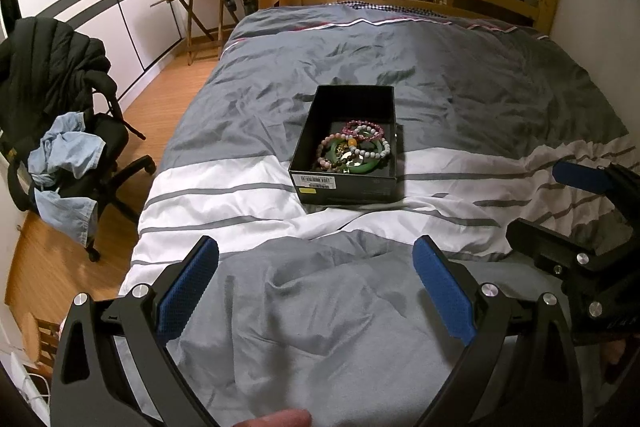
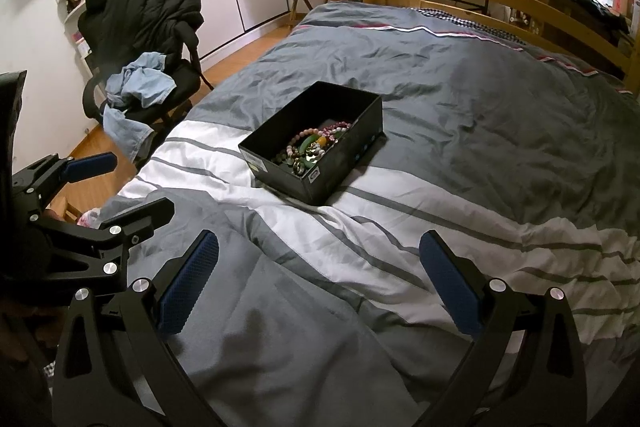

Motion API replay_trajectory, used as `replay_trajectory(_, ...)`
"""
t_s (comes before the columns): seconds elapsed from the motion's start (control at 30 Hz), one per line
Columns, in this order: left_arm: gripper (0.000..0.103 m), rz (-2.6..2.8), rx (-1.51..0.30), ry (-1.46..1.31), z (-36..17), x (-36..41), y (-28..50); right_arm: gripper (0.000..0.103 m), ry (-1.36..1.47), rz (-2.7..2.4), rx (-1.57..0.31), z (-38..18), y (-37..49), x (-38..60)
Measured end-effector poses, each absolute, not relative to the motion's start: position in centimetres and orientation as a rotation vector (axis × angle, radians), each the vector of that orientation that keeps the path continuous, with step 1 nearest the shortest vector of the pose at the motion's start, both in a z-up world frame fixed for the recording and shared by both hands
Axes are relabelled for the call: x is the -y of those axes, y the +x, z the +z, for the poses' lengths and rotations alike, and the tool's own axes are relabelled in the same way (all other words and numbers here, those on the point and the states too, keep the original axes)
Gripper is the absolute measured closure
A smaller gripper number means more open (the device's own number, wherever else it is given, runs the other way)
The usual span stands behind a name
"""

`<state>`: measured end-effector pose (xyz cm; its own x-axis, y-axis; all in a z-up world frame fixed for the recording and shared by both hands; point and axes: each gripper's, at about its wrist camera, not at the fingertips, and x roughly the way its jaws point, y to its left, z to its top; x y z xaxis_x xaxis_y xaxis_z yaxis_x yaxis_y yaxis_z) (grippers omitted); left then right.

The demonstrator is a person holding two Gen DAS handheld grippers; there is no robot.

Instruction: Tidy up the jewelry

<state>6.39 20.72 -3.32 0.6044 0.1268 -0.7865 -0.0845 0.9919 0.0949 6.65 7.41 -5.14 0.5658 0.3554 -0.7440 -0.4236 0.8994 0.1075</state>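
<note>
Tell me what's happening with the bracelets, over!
Left gripper open, empty. Right gripper open, empty, both above the duvet. Bracelets piled in the black box. Nothing in the way.

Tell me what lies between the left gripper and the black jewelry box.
Only rumpled duvet separates the left gripper from the black box, shown in the left wrist view.

We cannot read the label (image 1: 316,183) on the black box (image 1: 344,191), its print being too small. The bracelets (image 1: 354,149) overlap in a heap (how many, we cannot count). In the right wrist view the box's near wall hides part of them, and the left gripper (image 2: 120,183) is cut by the frame's edge.
</note>
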Motion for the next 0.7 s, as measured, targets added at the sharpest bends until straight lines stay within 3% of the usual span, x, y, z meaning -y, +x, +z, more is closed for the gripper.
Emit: replay_trajectory(0.7,0.007,0.103,-0.907,0.082,-3.35,-20.38,6.31,0.004,-0.087,0.458,-0.855,-5.27,6.65,-7.45)
